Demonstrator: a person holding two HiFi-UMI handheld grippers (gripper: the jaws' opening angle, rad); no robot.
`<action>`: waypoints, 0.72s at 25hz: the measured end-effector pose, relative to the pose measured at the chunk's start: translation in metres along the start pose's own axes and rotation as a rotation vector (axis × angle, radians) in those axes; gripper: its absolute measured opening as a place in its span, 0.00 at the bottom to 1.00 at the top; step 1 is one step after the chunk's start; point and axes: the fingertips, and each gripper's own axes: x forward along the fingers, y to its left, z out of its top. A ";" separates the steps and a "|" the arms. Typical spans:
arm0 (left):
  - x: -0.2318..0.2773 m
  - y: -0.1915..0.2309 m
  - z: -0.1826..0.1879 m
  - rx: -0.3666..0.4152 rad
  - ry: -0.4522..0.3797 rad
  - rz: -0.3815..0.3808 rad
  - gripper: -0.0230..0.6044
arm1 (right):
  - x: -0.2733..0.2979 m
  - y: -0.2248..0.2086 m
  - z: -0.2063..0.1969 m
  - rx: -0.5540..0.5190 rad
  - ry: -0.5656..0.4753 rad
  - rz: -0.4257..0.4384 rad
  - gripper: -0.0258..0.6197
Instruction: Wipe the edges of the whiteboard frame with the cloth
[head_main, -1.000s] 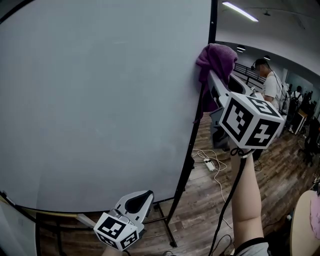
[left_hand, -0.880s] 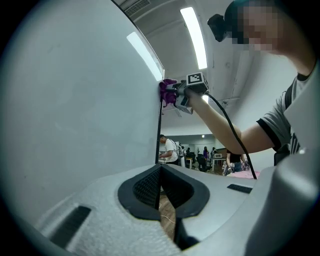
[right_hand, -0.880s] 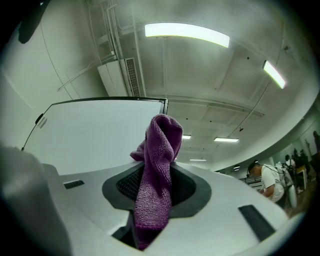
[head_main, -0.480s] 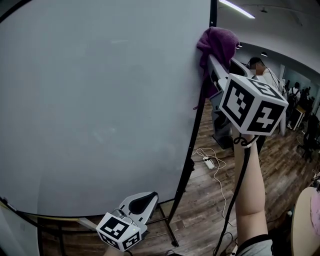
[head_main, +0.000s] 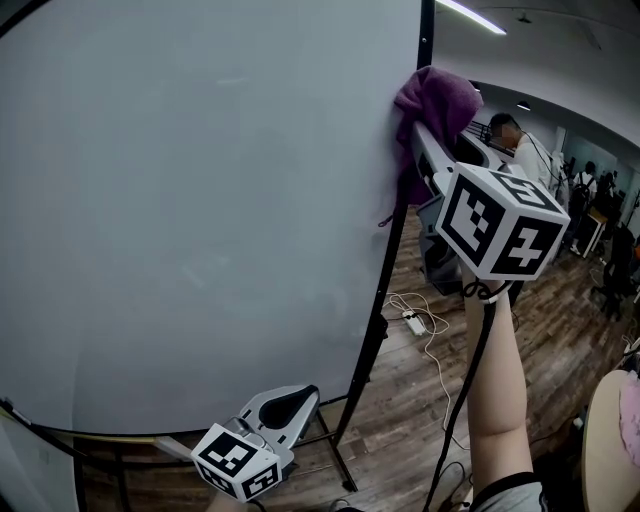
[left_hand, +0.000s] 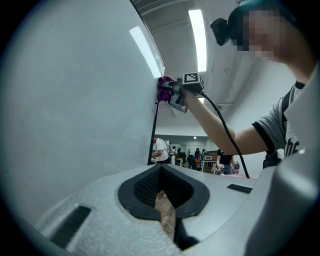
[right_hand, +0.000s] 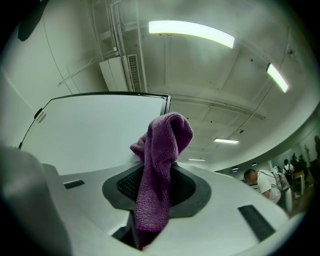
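Head view: R gripper (head_main: 422, 140) is raised high, jaws clamped on the purple cloth (head_main: 438, 98). The cloth is bunched against the black frame (head_main: 398, 262) on the whiteboard's (head_main: 200, 200) right side, near the top corner. L gripper (head_main: 283, 402) hangs low by the bottom rail, apart from the board, doing no work.

Left gripper view: jaws nearly together, only a thin slit w/ wood floor showing through, nothing held. Looking up along the board, the cloth is touching the right upright, well above.

Right gripper view: cloth runs down between the pads, pinched firm, w/ a loose fold standing up past the tips. The frame's top rail and corner lie beyond.

Progress (est.): wiping is under way on the right upright, upper end. Can't tell which lengths are already clean, as no marks or dust show. Likely left: the rest of that upright, plus top, bottom and left edges.
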 end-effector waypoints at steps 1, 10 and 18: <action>0.000 0.000 0.000 -0.001 0.002 -0.003 0.06 | -0.001 0.000 -0.002 -0.001 0.004 -0.001 0.22; 0.003 -0.008 -0.001 -0.008 0.000 -0.031 0.06 | -0.010 0.001 -0.028 0.006 0.046 -0.001 0.22; -0.001 -0.009 -0.005 -0.012 0.006 -0.037 0.06 | -0.017 0.004 -0.047 0.014 0.074 -0.011 0.22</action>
